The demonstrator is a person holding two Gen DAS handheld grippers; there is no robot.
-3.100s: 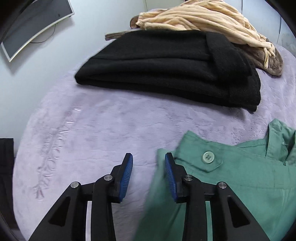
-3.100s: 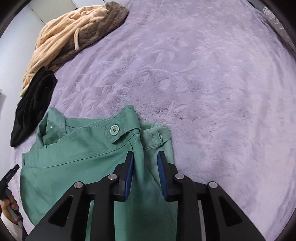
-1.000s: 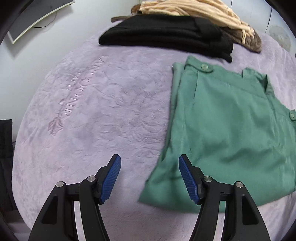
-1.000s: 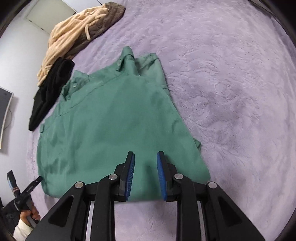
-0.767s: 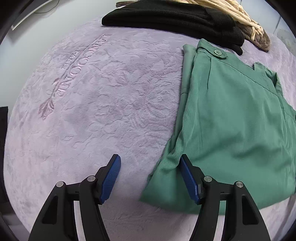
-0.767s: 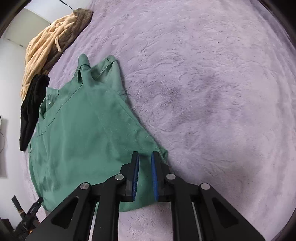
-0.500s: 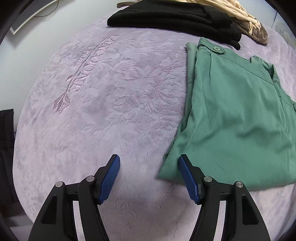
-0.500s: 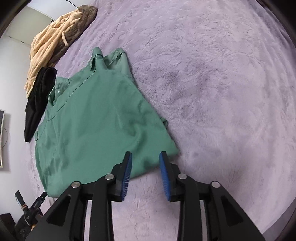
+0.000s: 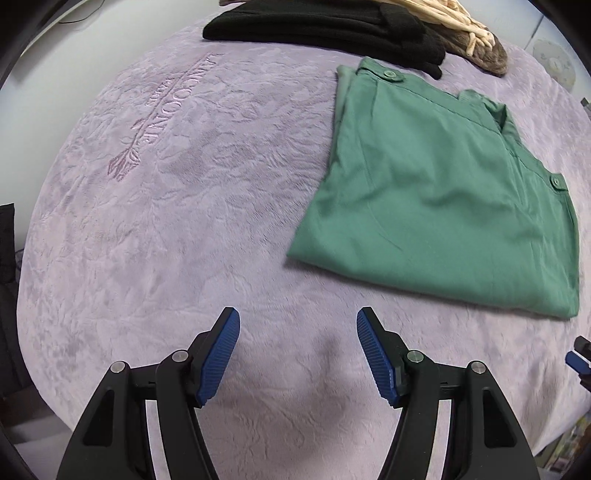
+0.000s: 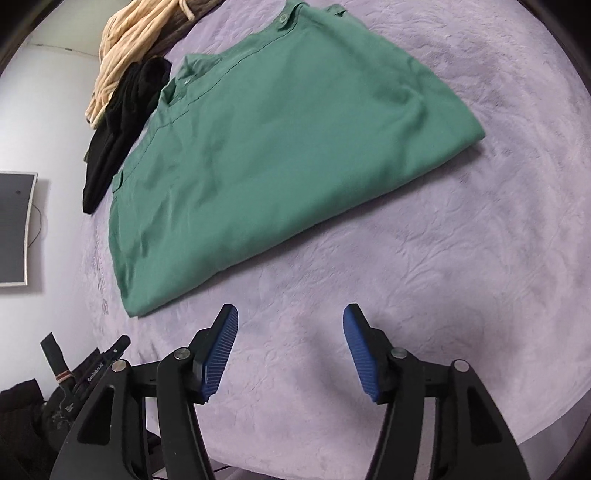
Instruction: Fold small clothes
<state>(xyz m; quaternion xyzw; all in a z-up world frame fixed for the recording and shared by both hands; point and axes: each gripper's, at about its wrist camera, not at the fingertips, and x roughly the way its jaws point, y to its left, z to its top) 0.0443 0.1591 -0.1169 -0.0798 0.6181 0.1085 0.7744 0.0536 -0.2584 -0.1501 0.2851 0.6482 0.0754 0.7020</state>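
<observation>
A green garment with buttons lies folded flat on the lilac plush blanket; in the right wrist view the same green garment fills the upper middle. My left gripper hovers over bare blanket, short of the garment's near left corner, open and empty. My right gripper is above bare blanket below the garment's near edge; its jaws are opening and nothing is between them.
A folded black garment and a cream and brown knit lie at the far edge of the blanket. A monitor hangs on the wall at left. The blanket's front edge runs just below both grippers.
The right gripper let go of the garment's near corner, opened wide and pulled back off it. The left gripper also drew back from the garment's left edge, staying open. The garment lies flat.
</observation>
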